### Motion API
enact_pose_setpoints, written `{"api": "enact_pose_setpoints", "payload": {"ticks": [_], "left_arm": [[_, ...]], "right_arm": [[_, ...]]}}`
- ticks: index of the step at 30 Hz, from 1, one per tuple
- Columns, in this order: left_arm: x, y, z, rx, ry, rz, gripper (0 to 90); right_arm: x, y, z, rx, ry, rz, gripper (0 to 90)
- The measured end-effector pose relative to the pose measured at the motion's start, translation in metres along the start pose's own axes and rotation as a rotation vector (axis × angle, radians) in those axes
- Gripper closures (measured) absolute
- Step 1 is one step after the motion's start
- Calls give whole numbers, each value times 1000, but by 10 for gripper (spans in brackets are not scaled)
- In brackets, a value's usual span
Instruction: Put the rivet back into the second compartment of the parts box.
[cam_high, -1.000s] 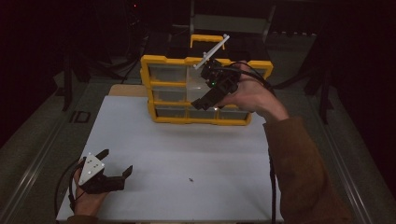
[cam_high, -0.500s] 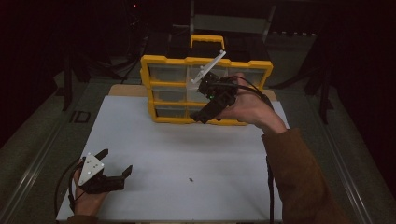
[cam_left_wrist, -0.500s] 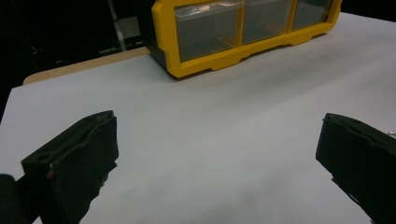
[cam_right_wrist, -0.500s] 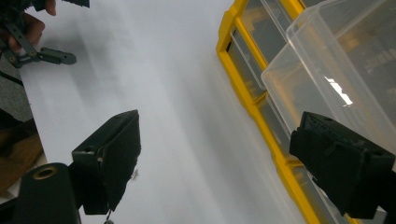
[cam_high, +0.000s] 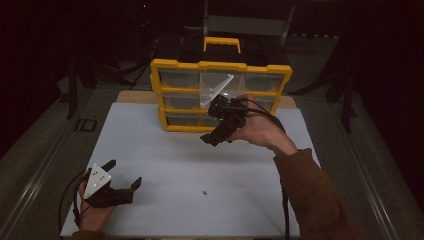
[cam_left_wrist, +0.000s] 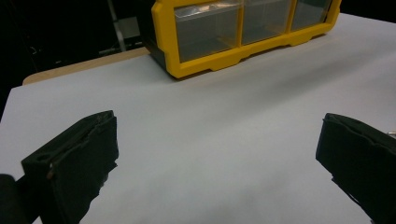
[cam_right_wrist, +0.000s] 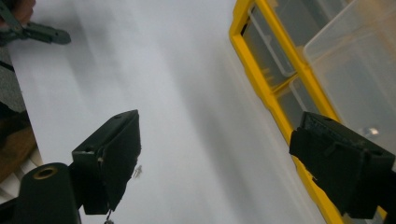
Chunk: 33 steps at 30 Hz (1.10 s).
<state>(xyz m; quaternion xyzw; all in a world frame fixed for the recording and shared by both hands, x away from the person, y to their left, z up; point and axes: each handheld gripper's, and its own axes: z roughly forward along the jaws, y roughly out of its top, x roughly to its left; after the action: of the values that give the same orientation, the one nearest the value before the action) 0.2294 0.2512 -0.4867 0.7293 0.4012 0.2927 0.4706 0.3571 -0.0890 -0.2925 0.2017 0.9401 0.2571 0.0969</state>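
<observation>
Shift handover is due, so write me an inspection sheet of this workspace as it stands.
Surface: white table top, bare wood strip at its far left edge.
Job's things: yellow drawer cabinet upright at the far edge; one clear drawer stands out from its frame in the right gripper view.
Clutter: one tiny dark speck on the white top; too small to identify.
Grippers: left hand-held gripper rests low at the near left, jaws wide open, empty. Right hand-held gripper is held up before the cabinet, jaws open, empty.
Cables: black cable trails along the right sleeve.
Surroundings: dark; stands and frames dimly visible.
</observation>
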Motion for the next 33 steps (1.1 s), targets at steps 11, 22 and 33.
{"api": "enact_pose_setpoints", "payload": {"ticks": [11,22,33], "left_arm": [[0,0,0,-2,1,-1,0],[0,0,0,-3,2,0,0],[0,0,-1,-2,3,2,0]], "right_arm": [[2,-18,17,28,-7,7,144],[10,-29,30,39,-4,6,144],[15,-41,45,53,5,2,143]]}}
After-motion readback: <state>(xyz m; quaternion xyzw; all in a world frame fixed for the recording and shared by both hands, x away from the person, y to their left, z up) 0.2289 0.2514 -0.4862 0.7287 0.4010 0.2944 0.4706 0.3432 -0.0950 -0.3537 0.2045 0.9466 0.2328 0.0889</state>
